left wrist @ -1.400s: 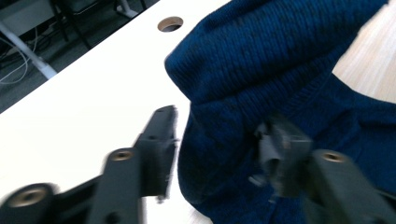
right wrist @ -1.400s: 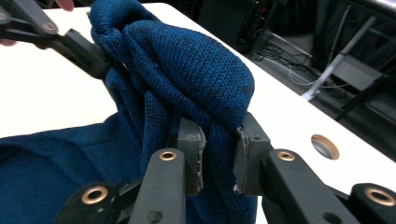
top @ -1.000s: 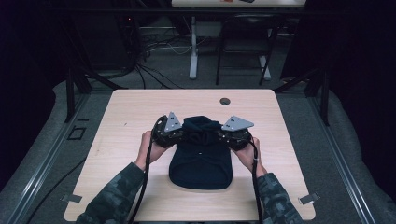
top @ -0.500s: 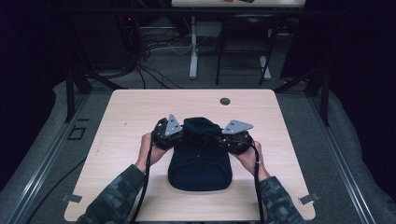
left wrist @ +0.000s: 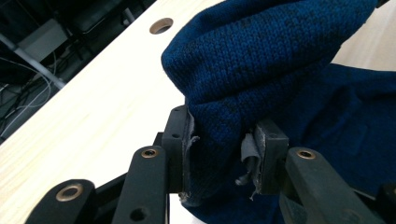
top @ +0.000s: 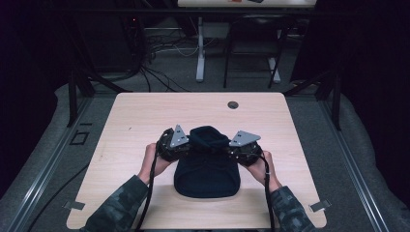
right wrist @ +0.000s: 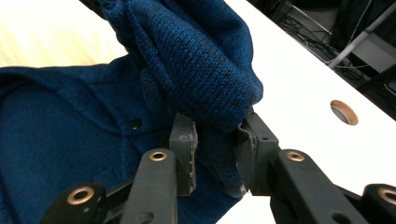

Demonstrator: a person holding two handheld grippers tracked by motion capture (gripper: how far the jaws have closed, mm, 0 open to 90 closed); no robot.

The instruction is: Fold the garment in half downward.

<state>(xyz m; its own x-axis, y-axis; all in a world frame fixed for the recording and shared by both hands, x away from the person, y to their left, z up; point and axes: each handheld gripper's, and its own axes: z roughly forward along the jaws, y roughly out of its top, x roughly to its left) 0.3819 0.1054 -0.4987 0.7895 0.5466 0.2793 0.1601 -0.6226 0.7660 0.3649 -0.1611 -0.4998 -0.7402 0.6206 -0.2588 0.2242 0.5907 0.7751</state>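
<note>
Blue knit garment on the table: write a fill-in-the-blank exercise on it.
1. The left gripper has its fingers shut on the ____ knit garment.
2. The right gripper grips the ____ garment.
3. The garment's lower part rests on the ____ table.
4. The table has a round ____ near its far edge.

Missing: blue; same; wooden; hole

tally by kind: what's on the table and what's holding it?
Knit garments, dark blue: 1
Grippers: 2, left gripper and right gripper, each clamped on the garment
Tables, light wood: 1
Total: 4
</note>
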